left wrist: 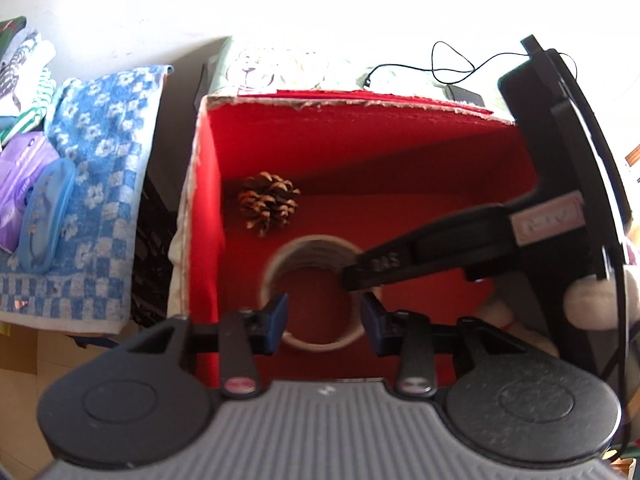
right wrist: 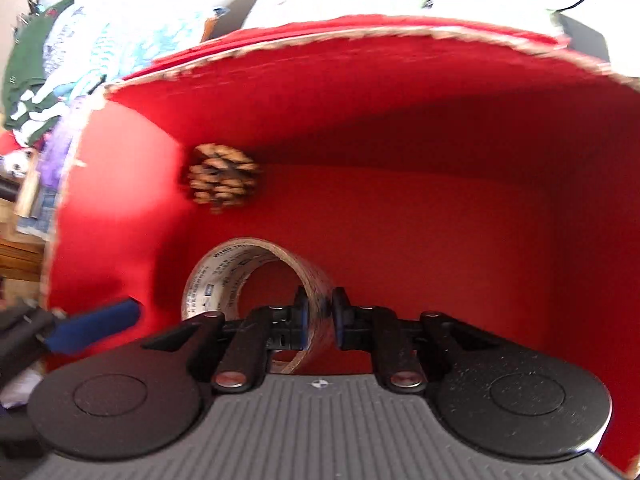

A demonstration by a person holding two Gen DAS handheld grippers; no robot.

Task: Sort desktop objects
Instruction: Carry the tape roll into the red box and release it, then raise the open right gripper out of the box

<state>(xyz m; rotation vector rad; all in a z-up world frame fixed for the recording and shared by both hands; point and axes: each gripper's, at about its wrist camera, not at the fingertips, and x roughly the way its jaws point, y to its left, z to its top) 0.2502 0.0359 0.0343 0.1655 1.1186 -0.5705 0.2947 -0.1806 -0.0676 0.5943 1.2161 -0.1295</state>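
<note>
L gripper [left wrist: 323, 318] hangs over red box [left wrist: 360, 140], jaws apart, nothing between pads. Below it: tape roll [left wrist: 276, 264], w/ R gripper [left wrist: 352, 276] reaching in from right onto roll's rim. Pine cone [left wrist: 269, 202] near back-left corner. Blue checked towel [left wrist: 100, 184] left of box.

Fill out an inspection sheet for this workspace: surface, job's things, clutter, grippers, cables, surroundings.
Surface: red box, open top, torn pale rim; its red floor is the working area.
Job's things: tape roll inside the box; pine cone on the box floor near the far left corner.
Clutter: blue checked towel left of the box, with a blue oval case and a purple pack on it.
Grippers: right gripper shut on the tape roll's wall; left gripper open above the roll, holding nothing.
Cables: thin black cable behind the box.
Surroundings: folded clothes at far left; bright, washed-out background.
</note>
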